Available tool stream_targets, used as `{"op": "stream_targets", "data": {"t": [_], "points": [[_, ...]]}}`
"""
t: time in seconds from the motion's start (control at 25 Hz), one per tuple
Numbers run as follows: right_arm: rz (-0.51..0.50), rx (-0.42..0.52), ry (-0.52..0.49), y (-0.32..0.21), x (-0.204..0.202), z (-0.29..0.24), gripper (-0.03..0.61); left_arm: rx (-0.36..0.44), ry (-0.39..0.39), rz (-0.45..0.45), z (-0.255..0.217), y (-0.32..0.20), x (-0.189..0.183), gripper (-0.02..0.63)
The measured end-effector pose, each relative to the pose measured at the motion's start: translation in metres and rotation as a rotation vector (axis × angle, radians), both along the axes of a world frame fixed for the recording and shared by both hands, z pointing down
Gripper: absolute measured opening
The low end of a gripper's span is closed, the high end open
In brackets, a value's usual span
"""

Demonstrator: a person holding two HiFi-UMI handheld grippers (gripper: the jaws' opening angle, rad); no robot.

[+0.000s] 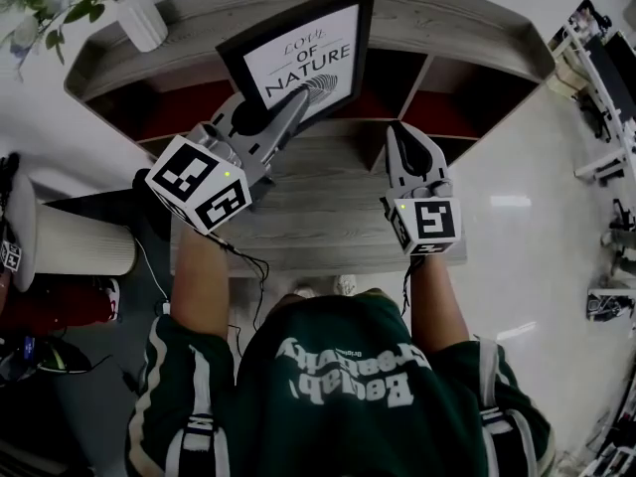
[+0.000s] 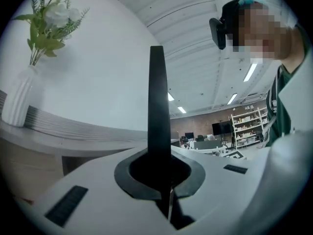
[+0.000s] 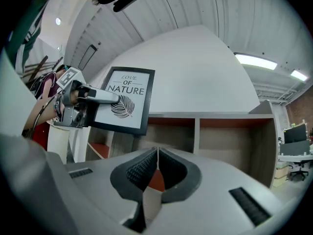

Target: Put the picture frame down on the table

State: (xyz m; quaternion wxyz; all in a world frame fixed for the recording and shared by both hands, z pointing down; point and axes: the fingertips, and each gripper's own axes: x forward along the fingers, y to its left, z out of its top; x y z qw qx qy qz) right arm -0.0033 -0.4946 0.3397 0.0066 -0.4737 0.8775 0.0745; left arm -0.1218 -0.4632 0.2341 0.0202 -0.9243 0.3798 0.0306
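The picture frame point(image 1: 303, 53) is black, with a white print that reads "LOVE OF NATURE" over a feather. It is held up in the air, upright and tilted, over the back of the wooden table point(image 1: 308, 222). My left gripper point(image 1: 288, 102) is shut on its lower edge. In the left gripper view the frame point(image 2: 157, 97) shows edge-on as a dark bar rising from between the jaws of the left gripper point(image 2: 159, 173). The right gripper view shows the frame point(image 3: 128, 99) and the left gripper point(image 3: 110, 97) from the side. My right gripper point(image 1: 402, 137) point(image 3: 156, 168) hovers to the right, shut and empty.
A curved wooden shelf unit point(image 1: 447, 28) with open red-lined compartments stands behind the table. A white ribbed vase with flowers point(image 1: 139, 13) point(image 2: 17, 102) sits on its left end. A white ribbed cylinder point(image 1: 79, 241) lies at the left of the table.
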Motion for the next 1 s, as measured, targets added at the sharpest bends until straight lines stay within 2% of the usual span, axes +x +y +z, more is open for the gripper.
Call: {"op": "stream_targets", "data": {"t": [0.36,0.64,1.0], "points": [[-0.007,0.035,-0.003,0.0,0.003,-0.022,0.037,0.052,0.059,0.009,-0.074,-0.015,-0.009,0.026],[-0.012,0.047,0.001,-0.003,0.007,-0.029,0.037,0.051,0.02,-0.038,-0.096,-0.044,-0.022,0.026],[0.009,0.054,-0.006,-0.013,0.02,-0.032,0.037,0.022,0.028,0.063,-0.099,-0.069,0.011,0.026]]}}
